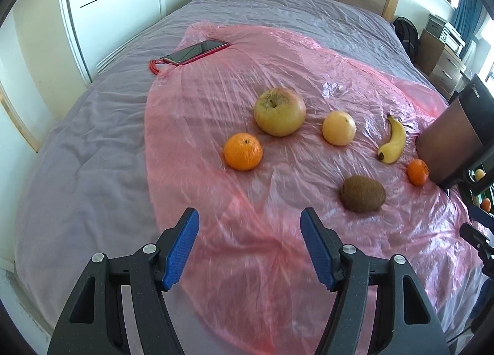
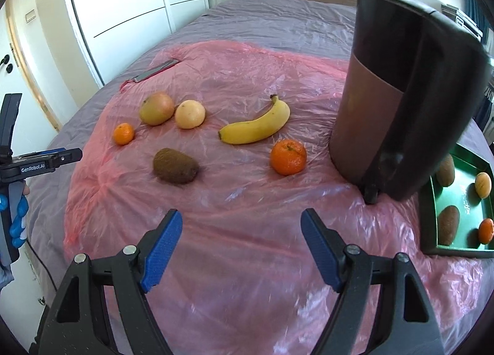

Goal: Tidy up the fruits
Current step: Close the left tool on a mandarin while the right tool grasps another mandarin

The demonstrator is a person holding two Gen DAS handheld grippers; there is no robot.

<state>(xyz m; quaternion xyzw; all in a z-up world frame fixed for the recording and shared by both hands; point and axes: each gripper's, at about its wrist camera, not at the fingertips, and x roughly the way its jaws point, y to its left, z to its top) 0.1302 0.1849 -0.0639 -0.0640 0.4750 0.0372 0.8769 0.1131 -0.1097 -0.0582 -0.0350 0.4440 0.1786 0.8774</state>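
Note:
Loose fruit lies on a pink plastic sheet [image 1: 216, 102] spread over a bed. An apple [image 1: 279, 111], a pale round fruit [image 1: 339, 128], a banana [image 1: 392, 140], an orange [image 1: 243, 151], a small mandarin [image 1: 417, 172] and a kiwi [image 1: 363, 193] are all apart from each other. My left gripper [image 1: 249, 247] hovers open short of them, nothing between its blue pads. My right gripper [image 2: 241, 247] is also open and empty, with the mandarin [image 2: 288, 156], banana [image 2: 256, 126] and kiwi [image 2: 175, 165] ahead of it. A green tray [image 2: 432, 225] at the right holds several fruits.
A tall dark brown container [image 2: 398, 92] stands beside the tray on the sheet's right side. A red-cased phone [image 1: 197, 52] lies at the sheet's far left corner. The grey bedcover [image 1: 77, 154] surrounds the sheet; white wardrobe doors and a wooden headboard lie beyond.

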